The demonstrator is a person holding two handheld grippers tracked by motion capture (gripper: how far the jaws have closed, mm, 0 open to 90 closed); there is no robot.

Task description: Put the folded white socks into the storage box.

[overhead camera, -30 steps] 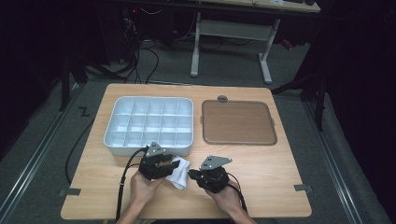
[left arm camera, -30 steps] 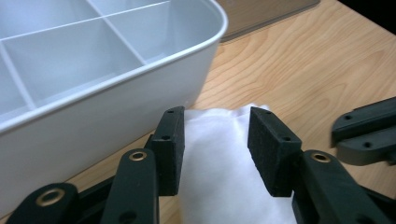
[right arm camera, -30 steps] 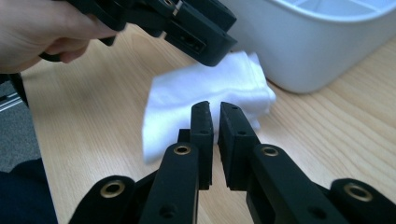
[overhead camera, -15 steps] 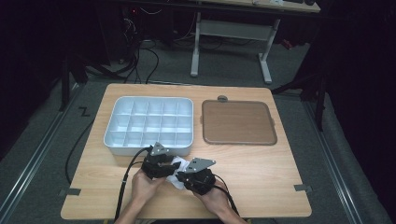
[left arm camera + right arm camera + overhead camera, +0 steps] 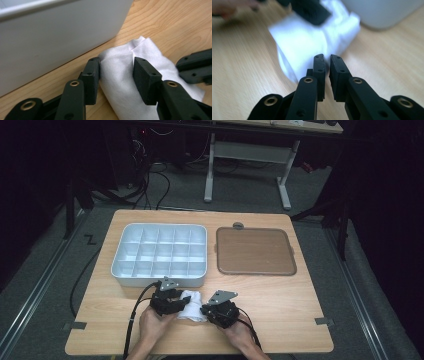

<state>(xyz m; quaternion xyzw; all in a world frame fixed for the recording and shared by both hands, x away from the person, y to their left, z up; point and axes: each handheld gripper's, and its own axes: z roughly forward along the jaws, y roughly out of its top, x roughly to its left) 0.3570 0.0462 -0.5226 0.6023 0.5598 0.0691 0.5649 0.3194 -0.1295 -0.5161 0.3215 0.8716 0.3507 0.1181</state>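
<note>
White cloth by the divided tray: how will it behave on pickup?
Probably floppy: the white cloth lies folded and creased, bulging between the left tool's jaws. Likely light, so free ends would droop and unfold. Unlikely to roll or break; it may slide on the smooth wooden table.

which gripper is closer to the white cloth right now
Left. The left gripper has its jaws clamped around the white cloth. The right gripper, jaws nearly shut, sits just at the cloth's edge.
</note>
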